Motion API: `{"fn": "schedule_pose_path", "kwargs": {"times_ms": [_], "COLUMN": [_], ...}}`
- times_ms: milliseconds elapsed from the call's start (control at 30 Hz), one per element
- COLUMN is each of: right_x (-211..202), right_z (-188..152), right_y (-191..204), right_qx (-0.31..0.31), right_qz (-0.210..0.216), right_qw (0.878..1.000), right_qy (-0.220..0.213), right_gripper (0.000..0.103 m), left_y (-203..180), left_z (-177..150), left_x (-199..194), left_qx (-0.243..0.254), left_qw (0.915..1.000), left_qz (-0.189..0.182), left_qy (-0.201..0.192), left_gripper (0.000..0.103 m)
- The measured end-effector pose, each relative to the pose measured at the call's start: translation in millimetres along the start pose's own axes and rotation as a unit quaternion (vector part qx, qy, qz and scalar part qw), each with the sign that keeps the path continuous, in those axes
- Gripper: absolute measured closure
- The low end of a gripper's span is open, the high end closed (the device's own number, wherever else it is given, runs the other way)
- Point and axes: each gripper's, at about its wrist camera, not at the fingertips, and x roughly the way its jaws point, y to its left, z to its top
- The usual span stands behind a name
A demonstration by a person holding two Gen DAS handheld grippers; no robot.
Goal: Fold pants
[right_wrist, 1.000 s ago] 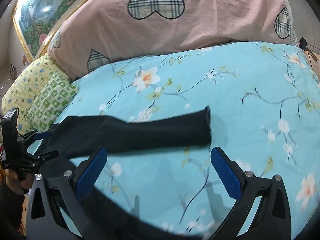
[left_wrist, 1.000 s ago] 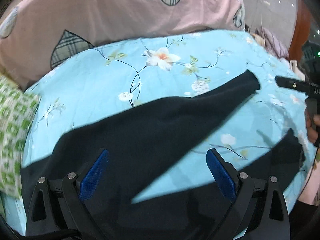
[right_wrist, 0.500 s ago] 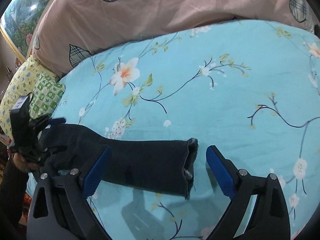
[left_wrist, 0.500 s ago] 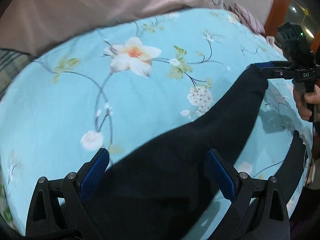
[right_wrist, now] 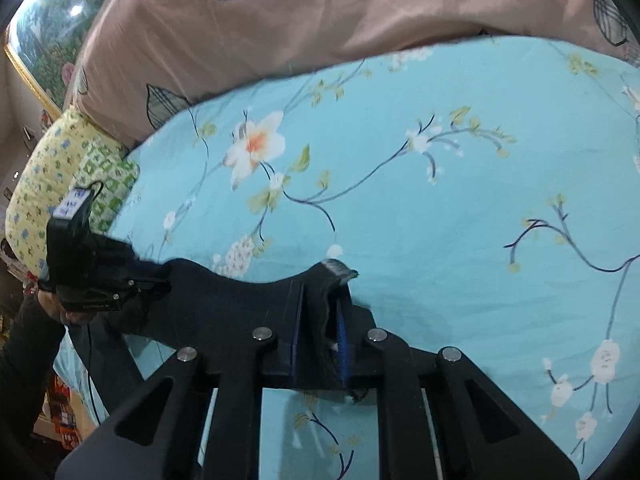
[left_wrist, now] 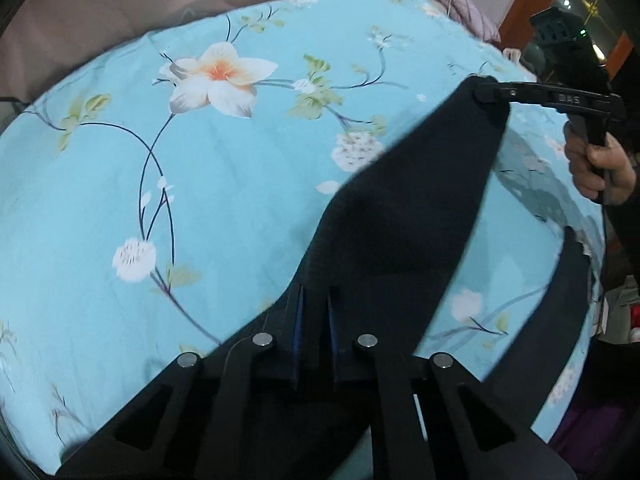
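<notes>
The bed (right_wrist: 460,208), covered in a blue floral sheet, carries the black pants (left_wrist: 404,216), with a pink quilt (right_wrist: 360,12) beyond. One leg hangs stretched just above the bed between both tools. The left tongs (left_wrist: 314,320) pinch the pants near the waist end; the right tongs (right_wrist: 318,320) pinch that leg's cuff. Recommended: keep the fabric taut and level, then carry this leg across onto the other leg (left_wrist: 560,304), aligning edges.

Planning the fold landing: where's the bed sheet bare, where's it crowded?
Bare: the blue sheet between the pink quilt and the black pants, and rightward past the cuff. Crowded: the near edge, where the pants and both grippers, left gripper and right gripper, sit; pillows border far-left.
</notes>
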Motion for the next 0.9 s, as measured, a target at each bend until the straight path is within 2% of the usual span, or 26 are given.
{"fn": "schedule_pose_path", "kwargs": {"times_ms": [233, 367, 600, 900], "right_x": [-36.4, -58.5, -77.1, -105.1], "right_z": [-18.1, -37.7, -78.9, -135.6], "right_y": [21.1, 37.5, 43.2, 51.9], "right_qx": [-0.038, -0.063, -0.068, -0.078], "right_qz": [0.011, 0.015, 0.013, 0.026], "right_qw": [0.999, 0.997, 0.996, 0.994], "right_qy": [-0.031, -0.047, -0.055, -0.075], "right_gripper": [0.094, 0.095, 0.095, 0.095], "left_y": [-26.9, -47.0, -82.2, -116.9], "left_z": [-32.6, -50.2, -90.9, -137.5], "left_x": [-41.8, -56.9, -81.9, -78.8], "left_qx": [-0.011, -0.020, -0.027, -0.045], "left_qw": [0.9993, 0.9985, 0.9971, 0.9962], "left_qz": [0.000, 0.001, -0.010, -0.019], "left_qy": [-0.035, -0.051, -0.071, -0.072], "left_gripper": [0.097, 0.097, 0.098, 0.098]}}
